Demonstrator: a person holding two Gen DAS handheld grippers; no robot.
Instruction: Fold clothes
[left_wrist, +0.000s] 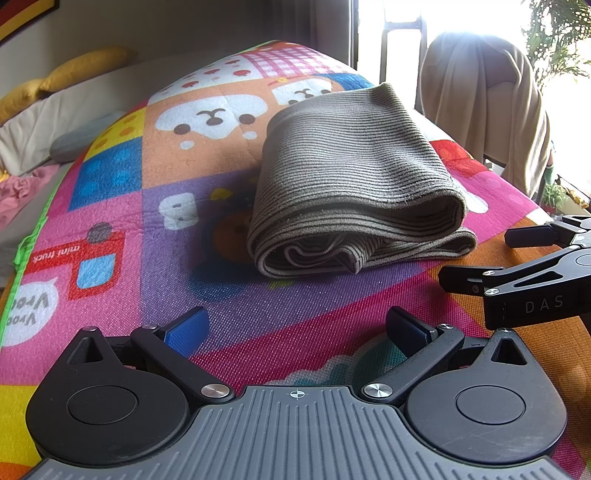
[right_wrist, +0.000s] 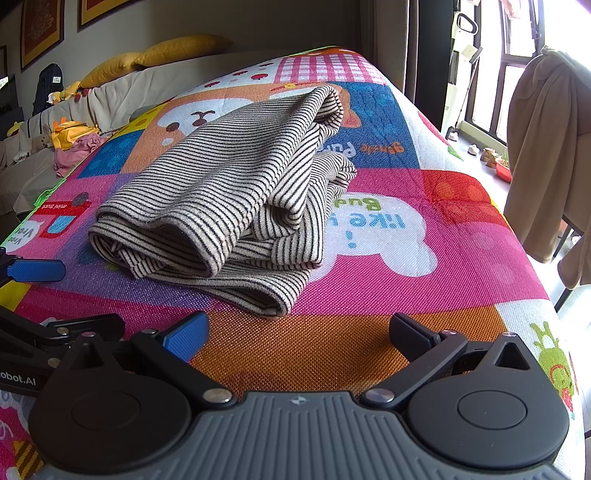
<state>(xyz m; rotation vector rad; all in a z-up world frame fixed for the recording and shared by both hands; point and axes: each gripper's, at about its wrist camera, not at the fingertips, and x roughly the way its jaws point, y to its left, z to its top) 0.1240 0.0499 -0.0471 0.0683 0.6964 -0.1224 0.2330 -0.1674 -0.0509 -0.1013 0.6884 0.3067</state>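
A beige garment with thin dark stripes lies folded into a thick bundle on the colourful cartoon play mat. The right wrist view shows the same striped garment with its layers stacked a little unevenly on the mat. My left gripper hovers just short of the bundle's near edge, open and empty. My right gripper is likewise open with nothing between its fingers, a little in front of the bundle. The right gripper's black fingers show at the right edge of the left wrist view.
A chair draped with a tan cloth stands past the mat's far right edge, by a bright window. A sofa with yellow cushions, toys and pink clothing lies to the left. A green trim marks the mat's left border.
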